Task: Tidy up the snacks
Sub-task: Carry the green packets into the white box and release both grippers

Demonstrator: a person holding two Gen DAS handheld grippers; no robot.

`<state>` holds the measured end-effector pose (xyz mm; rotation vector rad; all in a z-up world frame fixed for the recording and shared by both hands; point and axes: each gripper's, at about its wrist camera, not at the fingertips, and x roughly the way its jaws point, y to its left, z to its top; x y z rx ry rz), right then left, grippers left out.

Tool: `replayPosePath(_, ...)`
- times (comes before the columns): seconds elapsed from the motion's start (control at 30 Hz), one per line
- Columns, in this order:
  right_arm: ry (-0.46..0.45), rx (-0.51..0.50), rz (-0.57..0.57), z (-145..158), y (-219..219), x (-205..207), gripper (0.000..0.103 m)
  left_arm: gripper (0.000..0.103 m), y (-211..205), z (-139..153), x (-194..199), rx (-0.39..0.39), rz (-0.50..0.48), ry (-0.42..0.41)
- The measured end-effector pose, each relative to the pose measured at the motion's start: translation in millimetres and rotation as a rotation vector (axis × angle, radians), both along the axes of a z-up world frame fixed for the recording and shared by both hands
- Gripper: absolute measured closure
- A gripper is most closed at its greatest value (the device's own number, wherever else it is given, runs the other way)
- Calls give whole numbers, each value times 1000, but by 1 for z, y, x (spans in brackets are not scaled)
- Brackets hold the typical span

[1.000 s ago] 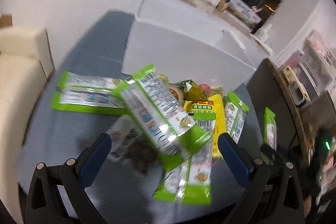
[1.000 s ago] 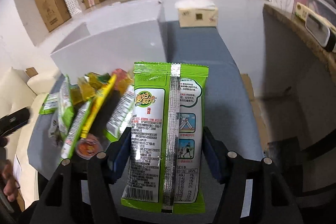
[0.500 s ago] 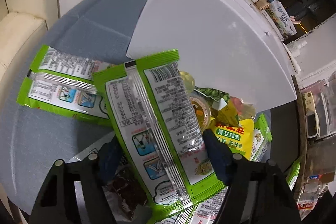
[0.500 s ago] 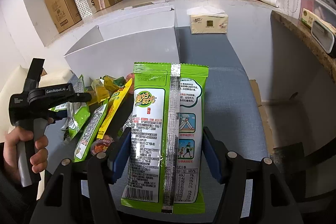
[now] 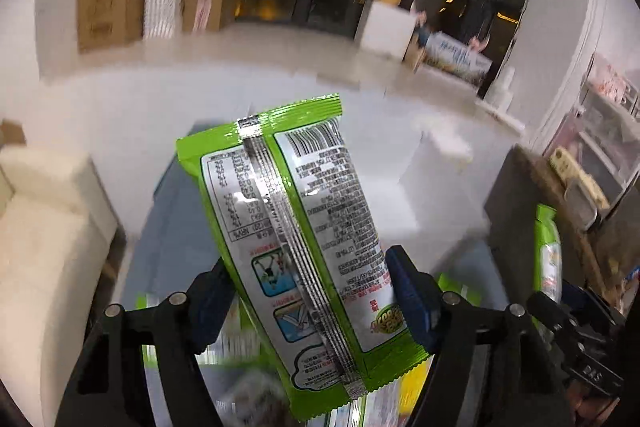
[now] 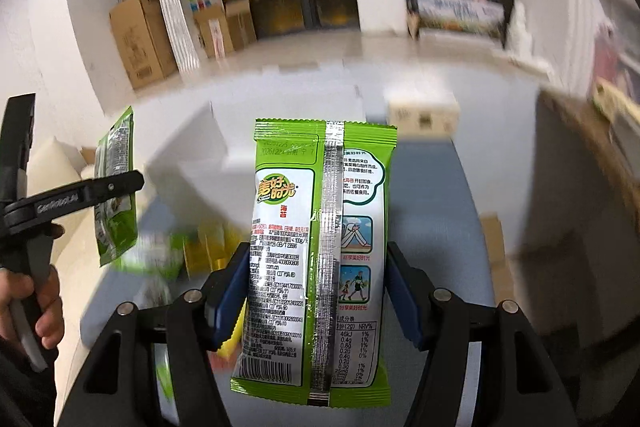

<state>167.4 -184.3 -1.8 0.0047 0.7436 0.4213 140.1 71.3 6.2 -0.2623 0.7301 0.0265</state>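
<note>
My left gripper (image 5: 312,287) is shut on a green seaweed snack packet (image 5: 296,219), which stands tilted, back side toward the camera, lifted above the blurred snack pile (image 5: 240,351). My right gripper (image 6: 316,275) is shut on a matching green packet (image 6: 320,227), held upright over the grey-blue table (image 6: 432,227). From the right wrist view, the left gripper (image 6: 72,199) shows at the left in a person's hand (image 6: 40,311), its packet (image 6: 116,187) seen edge-on. Below it lies a blurred heap of yellow and green snacks (image 6: 208,247).
An open white box (image 6: 188,155) stands behind the pile. A tissue box (image 6: 424,115) sits at the table's far end. Cardboard boxes (image 6: 140,39) line the ledge behind. A cream sofa (image 5: 48,227) is at the left, a dark counter (image 5: 520,195) at the right.
The left gripper closed on a green packet lying on the pile and lifted it clear. Both grippers have risen and tipped up; the right one kept its packet throughout.
</note>
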Motion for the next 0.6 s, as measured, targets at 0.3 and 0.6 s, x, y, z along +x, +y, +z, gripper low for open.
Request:
replayPosePath(0.3, 76, 36, 23, 17, 60, 141, 34, 25, -4, 20, 126, 95, -94, 50)
replayPosePath(0.6, 111, 76, -41, 0, 54, 170, 0, 0, 9, -14, 154, 109, -106, 123)
